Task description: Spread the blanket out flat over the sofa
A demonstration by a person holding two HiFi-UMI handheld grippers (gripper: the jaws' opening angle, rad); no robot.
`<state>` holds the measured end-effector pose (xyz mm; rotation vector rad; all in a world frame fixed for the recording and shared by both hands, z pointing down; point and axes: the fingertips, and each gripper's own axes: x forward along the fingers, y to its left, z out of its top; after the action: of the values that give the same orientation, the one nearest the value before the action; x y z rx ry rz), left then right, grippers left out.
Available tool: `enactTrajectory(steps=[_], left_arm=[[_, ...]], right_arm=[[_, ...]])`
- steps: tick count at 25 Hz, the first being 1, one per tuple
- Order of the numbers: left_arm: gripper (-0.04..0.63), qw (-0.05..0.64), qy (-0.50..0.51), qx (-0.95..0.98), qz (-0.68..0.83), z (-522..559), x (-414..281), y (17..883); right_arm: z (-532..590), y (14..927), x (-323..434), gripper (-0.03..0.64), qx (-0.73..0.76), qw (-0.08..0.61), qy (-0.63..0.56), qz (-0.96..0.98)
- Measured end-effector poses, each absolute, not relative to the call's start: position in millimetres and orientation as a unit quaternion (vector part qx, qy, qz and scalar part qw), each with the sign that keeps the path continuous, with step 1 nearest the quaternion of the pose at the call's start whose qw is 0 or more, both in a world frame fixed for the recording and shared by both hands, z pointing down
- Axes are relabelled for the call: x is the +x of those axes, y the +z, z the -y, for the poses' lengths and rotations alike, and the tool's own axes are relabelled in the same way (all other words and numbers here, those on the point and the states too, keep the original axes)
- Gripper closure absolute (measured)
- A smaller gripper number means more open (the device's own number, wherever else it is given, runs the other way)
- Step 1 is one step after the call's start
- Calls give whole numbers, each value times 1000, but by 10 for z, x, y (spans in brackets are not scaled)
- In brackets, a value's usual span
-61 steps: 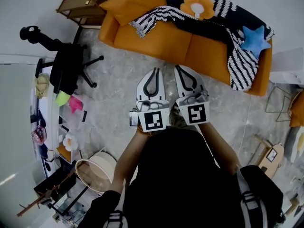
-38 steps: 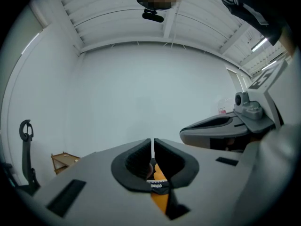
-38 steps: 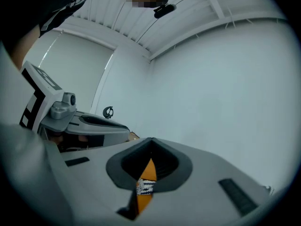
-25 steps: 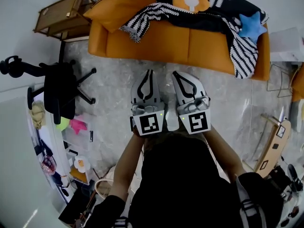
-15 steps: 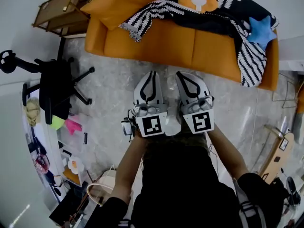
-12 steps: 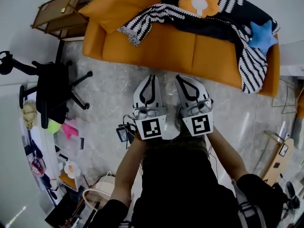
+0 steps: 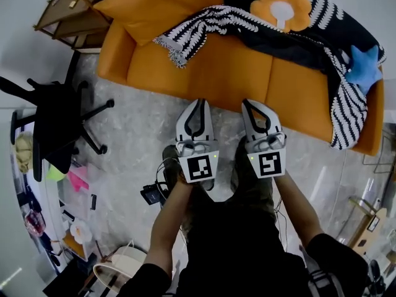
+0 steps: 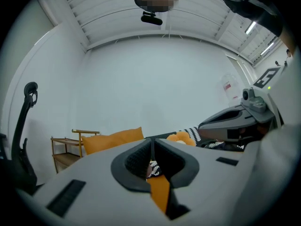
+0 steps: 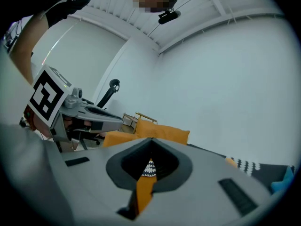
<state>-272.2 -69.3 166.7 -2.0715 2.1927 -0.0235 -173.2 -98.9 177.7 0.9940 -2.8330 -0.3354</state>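
Observation:
A black blanket (image 7: 257, 33) with black-and-white striped ends lies bunched along the orange sofa (image 7: 229, 67). One striped end (image 7: 198, 26) lies on the seat and the other hangs over the right arm (image 7: 346, 113). My left gripper (image 7: 198, 102) and right gripper (image 7: 255, 103) are held side by side above the floor, short of the sofa's front. Both are shut with nothing in them. In the left gripper view the jaw tips (image 8: 152, 141) meet, with sofa and blanket far beyond. The right gripper view shows its tips (image 9: 151, 140) closed likewise.
An orange pillow (image 7: 154, 5), an orange flower cushion (image 7: 281, 8) and a blue star cushion (image 7: 364, 67) lie on the sofa. A wooden side table (image 7: 68, 11) stands at its left end. A black office chair (image 7: 52, 122) and floor clutter stand at the left.
The sofa has come closer and larger in the head view. Both grippers have sunk lower, still side by side and shut. The person's legs now show beneath them.

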Motion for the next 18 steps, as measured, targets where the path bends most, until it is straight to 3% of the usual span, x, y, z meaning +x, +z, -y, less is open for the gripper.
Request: enactTrajectory(steps=[5, 15, 18], left_arm=[[555, 62, 5, -685, -726, 1000, -2734, 2448], [555, 98, -10, -678, -728, 1608, -2702, 3594], [554, 104, -21, -661, -743, 1709, -2891, 3887]], right_arm=[[1387, 2567, -1473, 611, 348, 98, -152, 920], [1940, 3528, -892, 609, 390, 55, -176, 902], [2027, 3834, -1023, 609, 353, 103, -221, 903]])
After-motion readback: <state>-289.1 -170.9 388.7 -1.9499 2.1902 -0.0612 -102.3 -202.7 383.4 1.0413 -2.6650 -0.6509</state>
